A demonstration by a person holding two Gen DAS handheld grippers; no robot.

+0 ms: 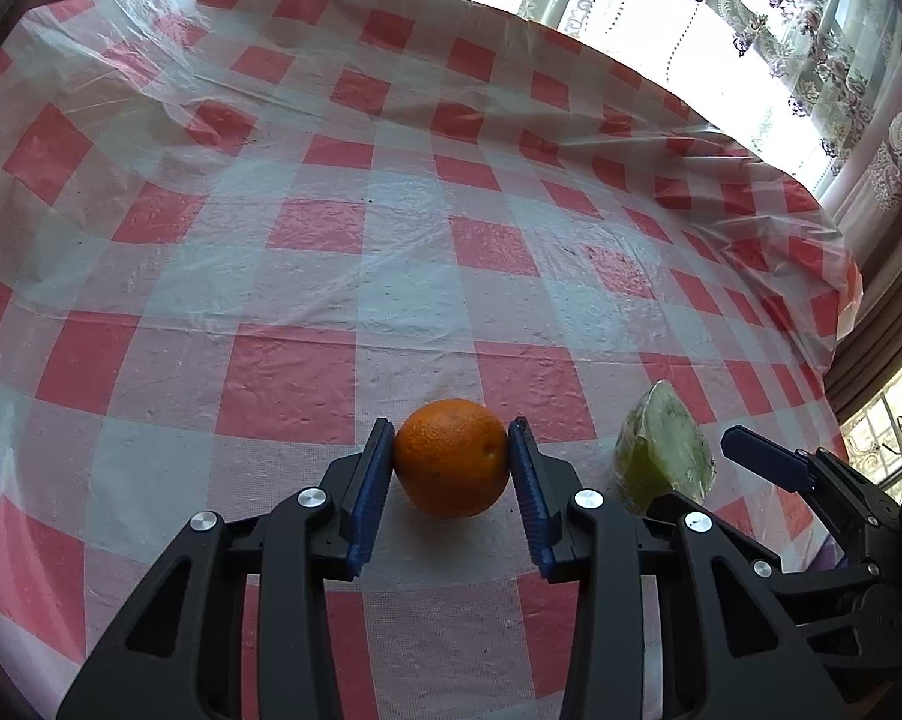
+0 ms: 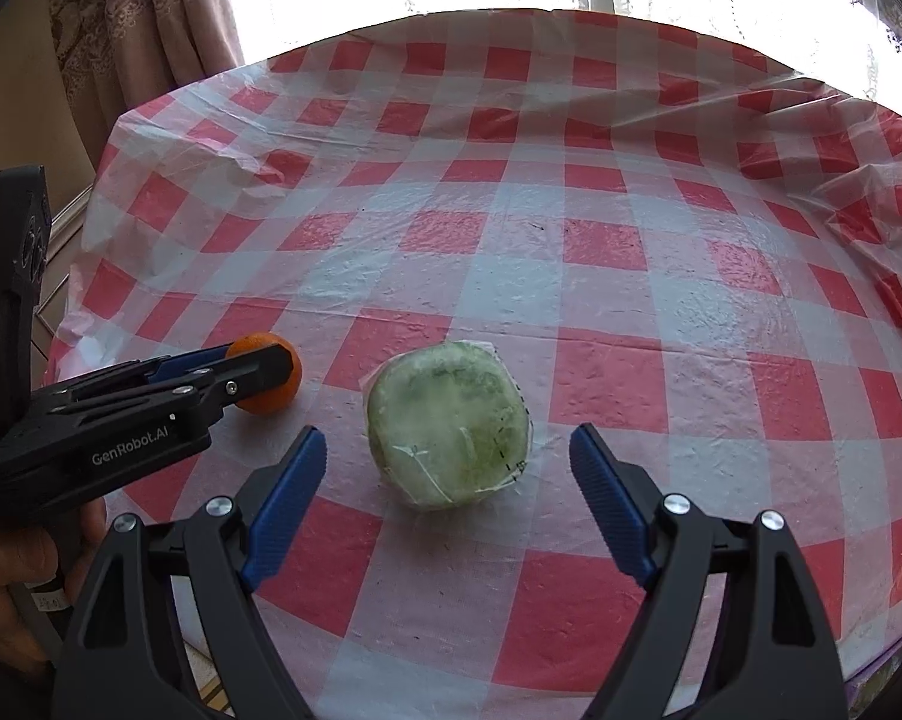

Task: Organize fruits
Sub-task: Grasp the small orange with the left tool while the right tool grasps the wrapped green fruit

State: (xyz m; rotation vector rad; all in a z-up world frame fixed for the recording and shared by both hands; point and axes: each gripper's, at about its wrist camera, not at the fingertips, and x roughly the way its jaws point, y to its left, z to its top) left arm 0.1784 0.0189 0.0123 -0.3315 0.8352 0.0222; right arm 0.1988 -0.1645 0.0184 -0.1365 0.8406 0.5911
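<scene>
In the left wrist view, the left gripper (image 1: 451,456) fills the lower middle of the frame, and its two blue pads press on opposite sides of the orange (image 1: 451,459), one pad to the left of the fruit and one to the right. The orange sits at the fingertips, not deep in the jaws, with its underside close to or resting on the checked cloth of the desk (image 1: 390,240); which of the two cannot be told from here. The same grip shows at the left edge of the right wrist view, where the orange pokes out past the black finger.

In the right wrist view, the right gripper (image 2: 447,450) stands wide apart at the bottom of the frame, holding nothing. The wrapped green fruit (image 2: 449,426) lies between its fingertips and just beyond them, in the lower centre of the frame, clear of both pads. It looks nearly round, so no long axis matters much; the thing that counts is that it lies straight ahead along the fingers. A short push forward should bring the pads to either side of it, and the slick film could make it slip.

The green fruit is just to the right of the orange. Past both fruits the desk runs bare up to the curtains (image 1: 811,60) at the top of the frame.
</scene>
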